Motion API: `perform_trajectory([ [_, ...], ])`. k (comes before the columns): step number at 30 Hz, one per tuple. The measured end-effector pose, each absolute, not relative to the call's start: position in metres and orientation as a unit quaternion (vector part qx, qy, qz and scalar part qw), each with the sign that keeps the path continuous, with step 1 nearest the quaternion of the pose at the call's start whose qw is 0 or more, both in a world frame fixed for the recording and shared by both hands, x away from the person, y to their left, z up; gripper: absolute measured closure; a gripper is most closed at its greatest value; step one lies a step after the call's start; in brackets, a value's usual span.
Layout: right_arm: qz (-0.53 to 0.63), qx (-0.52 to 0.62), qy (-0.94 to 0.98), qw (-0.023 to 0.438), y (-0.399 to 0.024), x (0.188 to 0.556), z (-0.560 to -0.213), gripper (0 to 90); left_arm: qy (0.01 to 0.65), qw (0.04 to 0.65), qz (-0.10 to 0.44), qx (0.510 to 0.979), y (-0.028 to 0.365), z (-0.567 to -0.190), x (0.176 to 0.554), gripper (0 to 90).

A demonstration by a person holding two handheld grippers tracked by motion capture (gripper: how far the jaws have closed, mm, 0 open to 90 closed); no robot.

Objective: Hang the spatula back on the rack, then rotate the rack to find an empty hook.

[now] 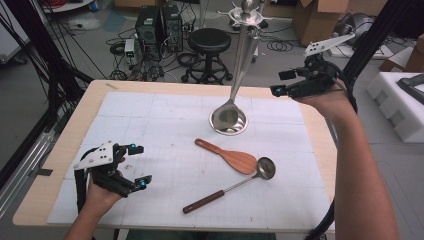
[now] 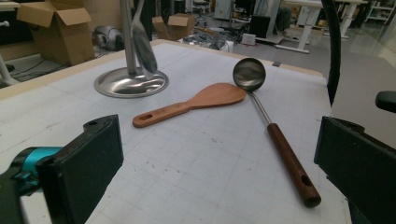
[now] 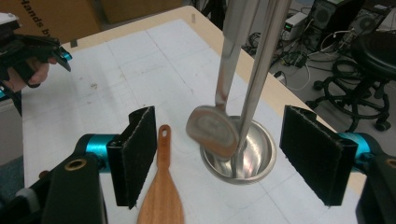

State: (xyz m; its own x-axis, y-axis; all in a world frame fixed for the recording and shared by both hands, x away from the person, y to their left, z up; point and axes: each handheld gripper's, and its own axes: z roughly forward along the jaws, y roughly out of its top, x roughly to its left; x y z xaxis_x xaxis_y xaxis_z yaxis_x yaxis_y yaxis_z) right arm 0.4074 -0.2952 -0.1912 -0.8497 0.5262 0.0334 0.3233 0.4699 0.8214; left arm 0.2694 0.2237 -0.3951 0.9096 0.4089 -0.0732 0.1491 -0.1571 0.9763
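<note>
A steel stand [image 1: 243, 47] rises from a round base [image 1: 216, 124] at the mat's far middle, and a steel spoon [image 3: 212, 130] hangs from it over the base. A wooden spatula [image 1: 230, 156] and a ladle [image 1: 235, 186] with a dark wooden handle lie side by side at centre right. My right gripper [image 1: 281, 83] is held in the air to the right of the stand, open; in its own view the pads [image 3: 140, 154] flank the hanging spoon without touching it. My left gripper [image 1: 138, 166] rests open near the front left, pointing at the spatula [image 2: 196, 103] and ladle [image 2: 275, 135].
A white gridded mat [image 1: 165, 125] covers the wooden table [image 1: 60, 150]. Behind the table stand a black stool [image 1: 209, 42], computer towers [image 1: 157, 25], cables and cardboard boxes [image 1: 312, 17]. White foam blocks [image 1: 400, 100] sit off the right edge.
</note>
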Motion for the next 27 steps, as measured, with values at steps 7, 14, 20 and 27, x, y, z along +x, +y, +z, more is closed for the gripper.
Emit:
perform_trajectory([
  [7,0.442,0.250,0.854,0.116,-0.292,0.405,-0.193,24.5,0.185,0.623,0.103,0.753,0.224,-0.395,0.269,1.7],
  [14,0.446,0.245,0.853,0.119,-0.291,0.402,-0.194,24.5,0.183,0.620,0.100,0.756,0.222,-0.396,0.270,1.7],
  [20,0.442,0.241,0.855,0.121,-0.295,0.400,-0.199,37.4,0.181,0.616,0.100,0.760,0.221,-0.397,0.269,1.7],
  [27,0.456,0.248,0.845,0.129,-0.298,0.397,-0.195,64.5,0.183,0.623,0.099,0.754,0.221,-0.396,0.270,1.7],
])
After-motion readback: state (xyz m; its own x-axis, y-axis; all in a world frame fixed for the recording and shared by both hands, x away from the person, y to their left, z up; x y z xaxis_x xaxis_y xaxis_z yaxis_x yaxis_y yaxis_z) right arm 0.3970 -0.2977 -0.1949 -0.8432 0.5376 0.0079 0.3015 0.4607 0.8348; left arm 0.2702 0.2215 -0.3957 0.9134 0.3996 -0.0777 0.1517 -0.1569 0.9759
